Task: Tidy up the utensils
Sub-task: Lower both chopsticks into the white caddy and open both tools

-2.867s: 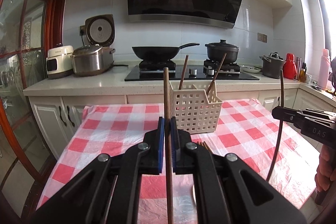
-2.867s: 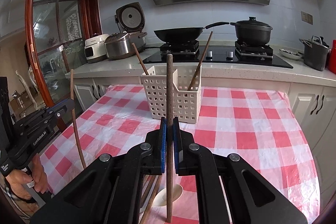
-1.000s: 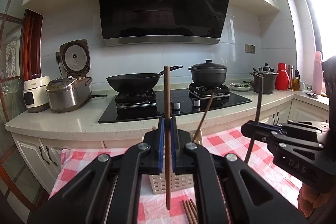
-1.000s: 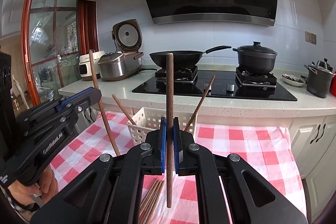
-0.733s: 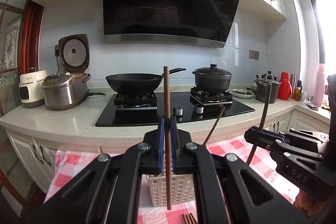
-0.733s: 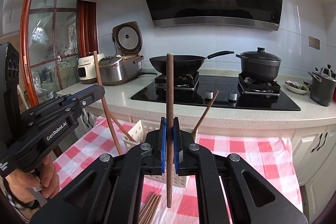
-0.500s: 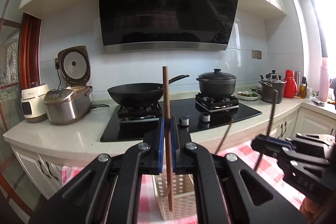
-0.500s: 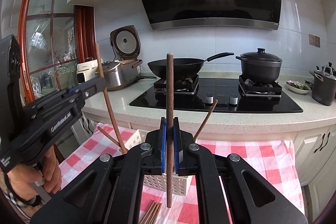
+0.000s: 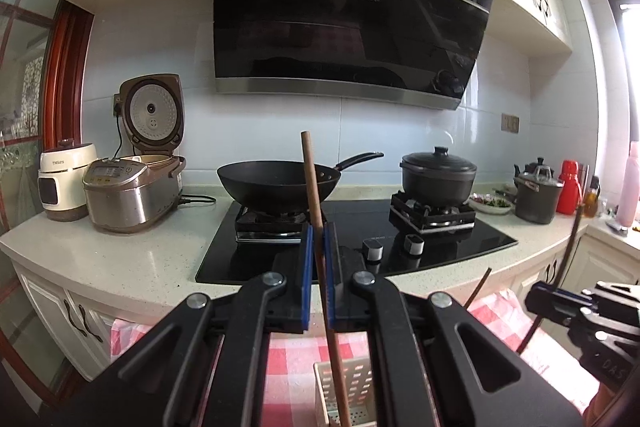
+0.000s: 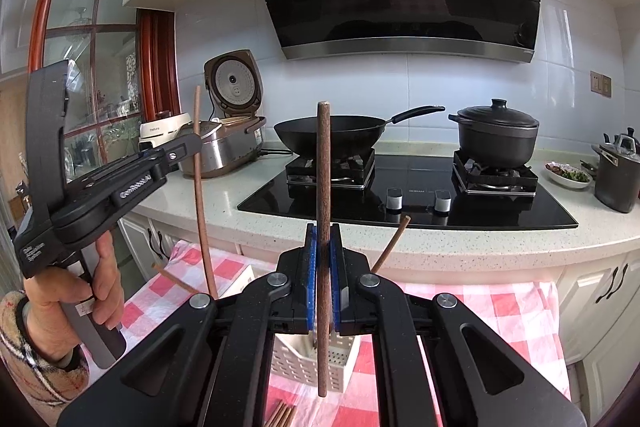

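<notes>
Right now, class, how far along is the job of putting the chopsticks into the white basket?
Done: two chopsticks already lean in the white basket. In hand: the left gripper and the right gripper are each shut on one upright chopstick, near the basket; neither is released yet. Left: both held sticks still need dropping in, and a loose bundle of chopsticks lies on the checked cloth.

My own left claw [image 9: 316, 267] hiding most of the white basket [image 9: 344, 391], my chopstick's [image 9: 320, 251] lower end running off the frame, loose chopsticks [image 10: 282, 415] getting cut off below.
</notes>
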